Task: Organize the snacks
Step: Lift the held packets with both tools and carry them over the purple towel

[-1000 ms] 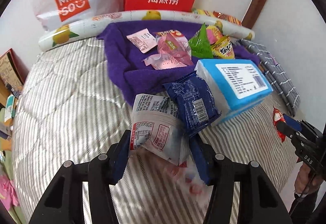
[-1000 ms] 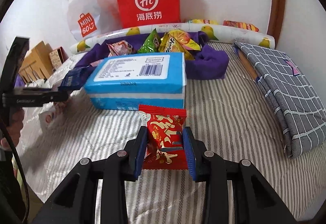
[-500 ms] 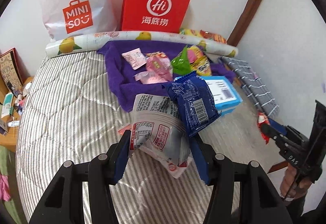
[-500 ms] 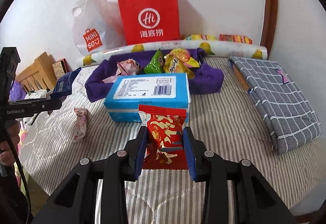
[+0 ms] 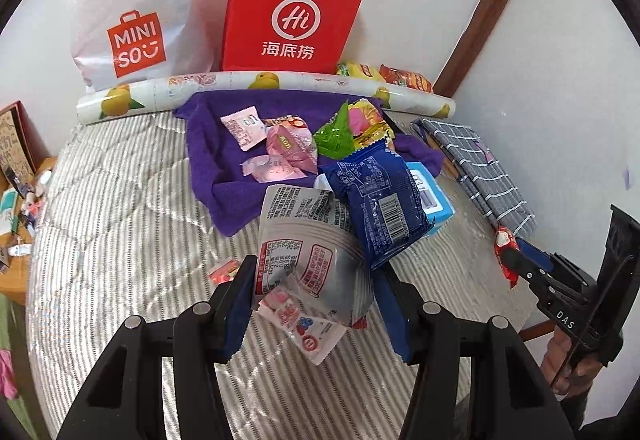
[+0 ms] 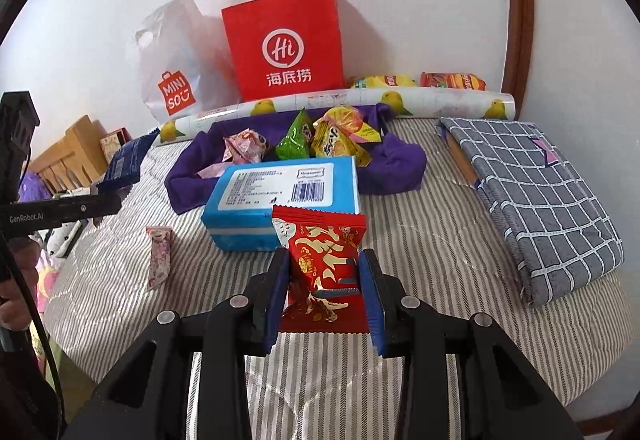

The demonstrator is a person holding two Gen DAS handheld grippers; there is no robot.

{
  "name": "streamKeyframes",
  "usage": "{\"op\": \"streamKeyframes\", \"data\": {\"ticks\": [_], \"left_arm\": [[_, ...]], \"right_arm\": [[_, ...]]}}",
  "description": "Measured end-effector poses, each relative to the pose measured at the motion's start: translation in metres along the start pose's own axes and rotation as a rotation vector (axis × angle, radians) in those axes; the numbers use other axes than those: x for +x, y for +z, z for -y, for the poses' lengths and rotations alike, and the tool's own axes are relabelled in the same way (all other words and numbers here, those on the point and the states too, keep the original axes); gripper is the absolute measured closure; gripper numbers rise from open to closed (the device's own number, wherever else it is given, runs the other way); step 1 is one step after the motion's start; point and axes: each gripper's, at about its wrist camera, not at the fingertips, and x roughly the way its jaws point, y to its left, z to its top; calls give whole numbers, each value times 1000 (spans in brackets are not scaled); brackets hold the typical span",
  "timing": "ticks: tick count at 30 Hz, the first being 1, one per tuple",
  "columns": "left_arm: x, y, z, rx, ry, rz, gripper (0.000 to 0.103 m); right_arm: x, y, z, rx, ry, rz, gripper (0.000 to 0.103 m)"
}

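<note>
My left gripper (image 5: 316,292) is shut on a grey-white snack packet (image 5: 304,236) and a dark blue packet (image 5: 380,200), held together above the striped bed; a small pink-and-white packet (image 5: 308,324) hangs under them. My right gripper (image 6: 324,296) is shut on a red snack packet (image 6: 324,256), also lifted off the bed. Several more snacks lie on a purple towel (image 6: 400,164) near the wall, among them a green packet (image 6: 296,140) and a yellow one (image 6: 340,138). From the right wrist view, the left gripper (image 6: 100,202) shows at the left edge with the blue packet (image 6: 128,160).
A blue tissue box (image 6: 280,196) lies in front of the towel. A small pink packet (image 6: 159,256) lies loose on the bed. A red paper bag (image 6: 284,44), a white plastic bag (image 6: 176,64) and a fruit-printed roll (image 6: 440,98) stand along the wall. Folded grey checked cloth (image 6: 532,200) is at right.
Both grippers have risen away from the bed with their packets still held, so more of the bed and wall shows. A small pink packet now lies uncovered on the bed.
</note>
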Motion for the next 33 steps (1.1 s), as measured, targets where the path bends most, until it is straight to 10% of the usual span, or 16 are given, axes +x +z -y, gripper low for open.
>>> {"op": "streamKeyframes", "data": {"ticks": [33], "left_arm": [[19, 53, 26, 25, -49, 16, 49]], "right_arm": [[7, 68, 14, 28, 7, 39, 68]]}}
